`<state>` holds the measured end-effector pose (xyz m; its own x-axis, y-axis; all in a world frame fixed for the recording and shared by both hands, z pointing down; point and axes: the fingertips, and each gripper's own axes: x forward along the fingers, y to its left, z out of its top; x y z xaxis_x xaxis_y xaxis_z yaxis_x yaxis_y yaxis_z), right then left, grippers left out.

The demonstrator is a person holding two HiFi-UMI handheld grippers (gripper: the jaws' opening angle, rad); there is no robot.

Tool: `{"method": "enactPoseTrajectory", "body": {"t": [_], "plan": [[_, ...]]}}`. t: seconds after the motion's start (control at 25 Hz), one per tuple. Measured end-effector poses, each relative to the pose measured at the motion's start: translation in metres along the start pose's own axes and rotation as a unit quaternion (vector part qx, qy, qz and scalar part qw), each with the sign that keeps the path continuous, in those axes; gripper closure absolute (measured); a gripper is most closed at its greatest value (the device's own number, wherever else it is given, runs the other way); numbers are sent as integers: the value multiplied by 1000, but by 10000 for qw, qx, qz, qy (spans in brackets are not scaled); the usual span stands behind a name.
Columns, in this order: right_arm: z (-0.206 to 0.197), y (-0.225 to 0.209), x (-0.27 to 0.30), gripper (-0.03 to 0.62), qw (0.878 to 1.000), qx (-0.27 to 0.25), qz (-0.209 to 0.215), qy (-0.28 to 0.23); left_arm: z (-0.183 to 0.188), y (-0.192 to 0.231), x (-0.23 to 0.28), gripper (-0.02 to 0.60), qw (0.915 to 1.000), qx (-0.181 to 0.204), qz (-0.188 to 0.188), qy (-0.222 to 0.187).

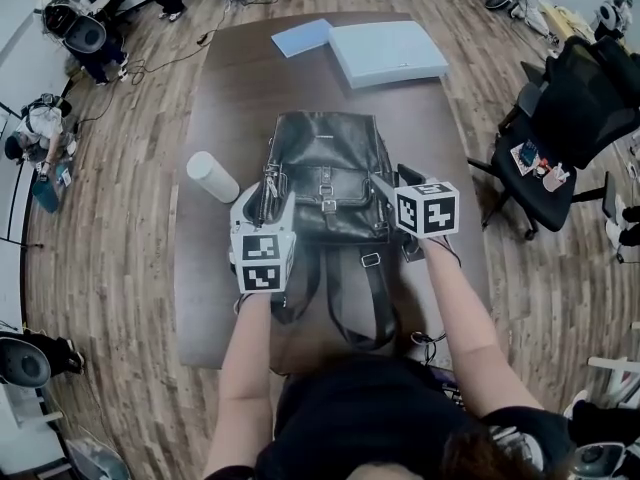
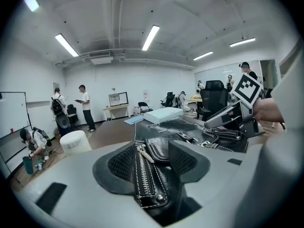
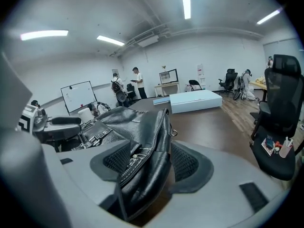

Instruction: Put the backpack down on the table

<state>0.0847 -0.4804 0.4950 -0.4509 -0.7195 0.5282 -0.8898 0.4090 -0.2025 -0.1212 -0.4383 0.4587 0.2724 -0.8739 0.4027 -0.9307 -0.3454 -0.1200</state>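
head view: the backpack [image 1: 325, 173] lies flat on the tabletop [image 1: 215, 298] between the left hand-held gripper [image 1: 262, 203] and the right hand-held gripper [image 1: 395, 183]. left gripper view: jaws apart, zipper edge [image 2: 145, 175] loose between them. right gripper view: jaws apart around the side seam [image 3: 147, 160]. looks like the letting-go step; next, both should draw straight back.

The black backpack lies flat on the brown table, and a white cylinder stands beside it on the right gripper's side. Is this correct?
Not quite. The white cylinder stands on the left gripper's side of the backpack, as the head view shows. The rest is right.
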Motion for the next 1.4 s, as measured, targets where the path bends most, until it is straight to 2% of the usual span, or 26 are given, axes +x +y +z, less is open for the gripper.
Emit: {"method": "enactPoseTrajectory", "body": {"t": [0.2, 0.44, 0.6, 0.84, 1.12, 1.4], "plan": [[13, 7, -15, 348, 9991, -262, -67, -318, 14, -4, -7, 368, 9997, -17, 38, -226], [22, 31, -35, 443, 9969, -545, 71, -569, 28, -9, -27, 436, 9988, -107, -28, -478], [26, 43, -46, 501, 9953, -634, 126, -722, 33, -9, -42, 471, 9978, -296, -80, -592], [34, 59, -60, 560, 9927, -773, 185, -904, 40, -9, -57, 505, 9968, -371, -27, -710], [32, 69, -68, 577, 9905, -797, 330, -1069, 38, -9, -67, 520, 9963, -417, 28, -755], [26, 75, -72, 577, 9905, -830, 383, -1023, 30, -7, -73, 520, 9962, -513, 84, -704]]}}
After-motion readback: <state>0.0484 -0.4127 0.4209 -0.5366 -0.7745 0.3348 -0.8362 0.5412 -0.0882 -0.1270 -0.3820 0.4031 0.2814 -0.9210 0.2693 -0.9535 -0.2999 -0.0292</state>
